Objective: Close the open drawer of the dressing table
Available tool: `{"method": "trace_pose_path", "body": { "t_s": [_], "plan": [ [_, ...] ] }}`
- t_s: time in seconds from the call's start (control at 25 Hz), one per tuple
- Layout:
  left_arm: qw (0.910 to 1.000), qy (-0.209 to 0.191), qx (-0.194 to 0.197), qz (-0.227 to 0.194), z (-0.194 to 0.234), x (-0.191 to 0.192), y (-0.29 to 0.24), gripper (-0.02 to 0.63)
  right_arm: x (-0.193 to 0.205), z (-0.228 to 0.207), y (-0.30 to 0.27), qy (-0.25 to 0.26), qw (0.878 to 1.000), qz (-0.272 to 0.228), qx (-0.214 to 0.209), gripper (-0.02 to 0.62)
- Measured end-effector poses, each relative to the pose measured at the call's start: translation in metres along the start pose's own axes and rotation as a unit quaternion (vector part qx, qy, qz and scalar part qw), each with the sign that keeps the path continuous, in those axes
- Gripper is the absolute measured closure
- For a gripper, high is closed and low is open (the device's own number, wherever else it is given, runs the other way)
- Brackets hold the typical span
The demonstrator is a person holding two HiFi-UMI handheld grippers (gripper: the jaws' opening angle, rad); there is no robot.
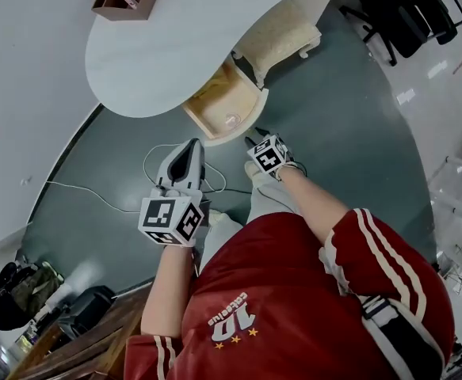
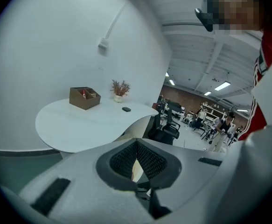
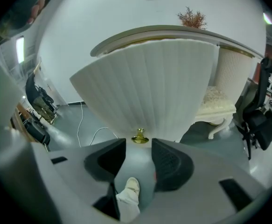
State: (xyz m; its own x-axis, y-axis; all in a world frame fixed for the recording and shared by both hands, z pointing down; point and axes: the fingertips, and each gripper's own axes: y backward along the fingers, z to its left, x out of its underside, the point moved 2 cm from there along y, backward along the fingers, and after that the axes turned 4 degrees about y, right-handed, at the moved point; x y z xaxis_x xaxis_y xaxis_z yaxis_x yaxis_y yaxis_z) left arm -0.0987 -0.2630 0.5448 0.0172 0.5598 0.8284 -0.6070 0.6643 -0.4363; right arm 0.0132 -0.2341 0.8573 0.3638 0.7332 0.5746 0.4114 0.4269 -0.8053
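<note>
1. The drawer (image 1: 223,105) of the dressing table (image 1: 183,46) stands pulled out from under the curved white top. Its bare wooden inside shows from above, and its ribbed white front faces the person.
2. The right gripper (image 3: 139,146) points down at that front with its jaws apart and nothing gripped. The small gold knob (image 3: 139,137) sits just ahead of the gap, not between the pads.
3. Through the same gap you look down on the person's pale shoe (image 3: 132,185) on the grey floor.
4. The left gripper (image 2: 136,146) hangs lower and further back from the drawer, over the floor. Its jaw tips are closed together and it holds nothing.
5. On the tabletop stand a wooden box (image 2: 84,97), a small dried plant (image 2: 120,88) in a pot, and a little dark thing (image 2: 126,109) I can't identify.
6. A cream stool (image 1: 282,30) is tucked beside the drawer, and a white cable (image 1: 159,153) loops across the floor near the grippers.
</note>
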Motion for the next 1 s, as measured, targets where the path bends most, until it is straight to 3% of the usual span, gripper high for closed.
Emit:
{"method": "trace_pose_path", "body": {
  "t_s": [0.28, 1.0],
  "plan": [
    [1.0, 0.009, 0.003, -0.004, 0.002, -0.01, 0.007, 0.604, -0.004, -0.003, 0.002, -0.004, 1.0, 0.001, 0.014, 0.477],
    [0.9997, 0.009, -0.019, -0.009, 0.019, -0.019, 0.01, 0.604, -0.02, -0.008, -0.011, 0.017, 1.0, -0.007, 0.003, 0.485]
  ]
}}
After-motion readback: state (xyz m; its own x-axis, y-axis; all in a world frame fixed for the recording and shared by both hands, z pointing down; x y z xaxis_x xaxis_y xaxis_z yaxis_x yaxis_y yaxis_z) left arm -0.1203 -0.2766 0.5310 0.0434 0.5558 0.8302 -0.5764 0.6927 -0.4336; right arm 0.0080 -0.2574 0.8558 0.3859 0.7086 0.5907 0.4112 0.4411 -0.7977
